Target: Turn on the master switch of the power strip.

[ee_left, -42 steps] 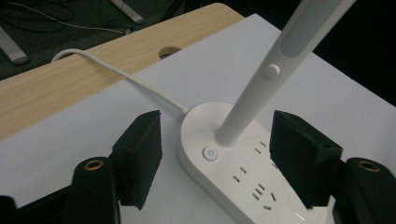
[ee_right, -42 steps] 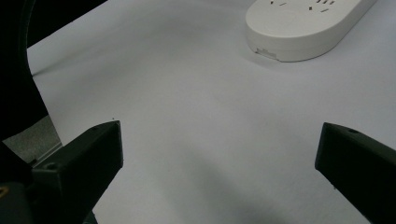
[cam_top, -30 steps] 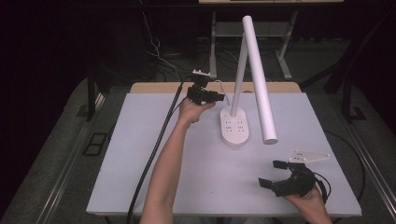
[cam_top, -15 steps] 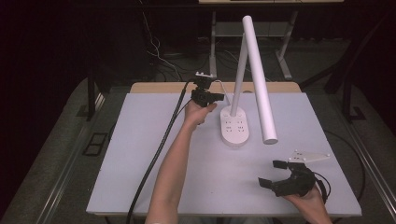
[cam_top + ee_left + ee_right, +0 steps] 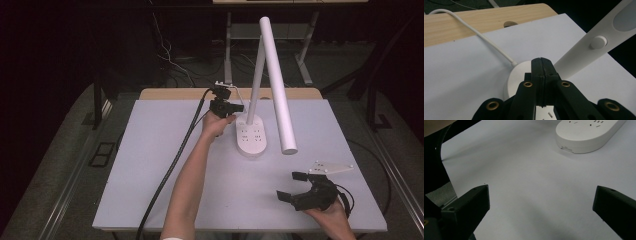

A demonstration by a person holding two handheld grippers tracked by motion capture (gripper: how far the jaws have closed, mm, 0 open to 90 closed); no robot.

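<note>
One white desk lamp point(image 5: 252, 136), sockets on its oval base; my left hand-held gripper point(image 5: 541, 65) hovers there pressed together, my right hand-held gripper point(image 5: 292, 186) spread apart.

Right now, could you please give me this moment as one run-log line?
left gripper: jaws shut, nothing between them, over the lamp base | right gripper: open, empty, resting on the table | lamp: upright

White table top point(image 5: 150, 165), wooden desk edge point(image 5: 170, 94); floor cables point(image 5: 167, 57), grey carpet
</note>
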